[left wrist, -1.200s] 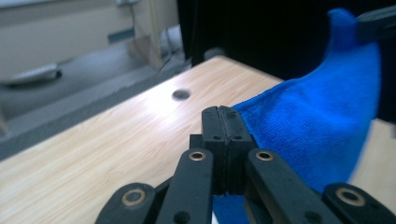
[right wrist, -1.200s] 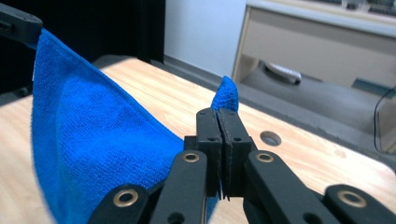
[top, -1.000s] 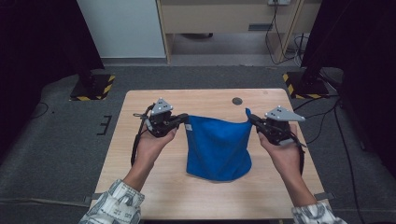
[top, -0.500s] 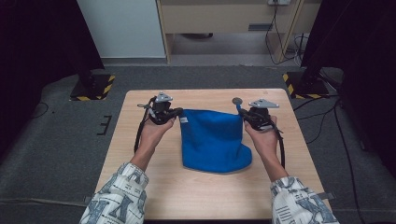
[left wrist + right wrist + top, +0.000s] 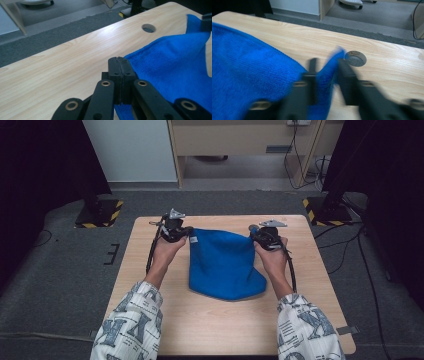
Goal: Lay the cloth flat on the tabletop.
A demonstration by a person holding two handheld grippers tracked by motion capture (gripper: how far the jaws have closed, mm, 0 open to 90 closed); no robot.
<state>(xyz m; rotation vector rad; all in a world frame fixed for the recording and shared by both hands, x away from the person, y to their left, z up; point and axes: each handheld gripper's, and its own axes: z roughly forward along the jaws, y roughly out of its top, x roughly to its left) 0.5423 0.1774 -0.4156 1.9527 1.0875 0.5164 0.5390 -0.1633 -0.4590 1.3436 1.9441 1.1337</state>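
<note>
Right tool (image 5: 325, 72) apparently just opened, cloth (image 5: 222, 262) lowered.

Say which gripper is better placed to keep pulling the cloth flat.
Left. The left gripper is shut on the cloth corner; the right gripper jaws have just been opening, its corner loose between them.

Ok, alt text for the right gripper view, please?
Blurred black jaws of the right hand-held gripper stand apart with a corner of the blue cloth between them, over a light wooden table with a round cable hole.
</note>
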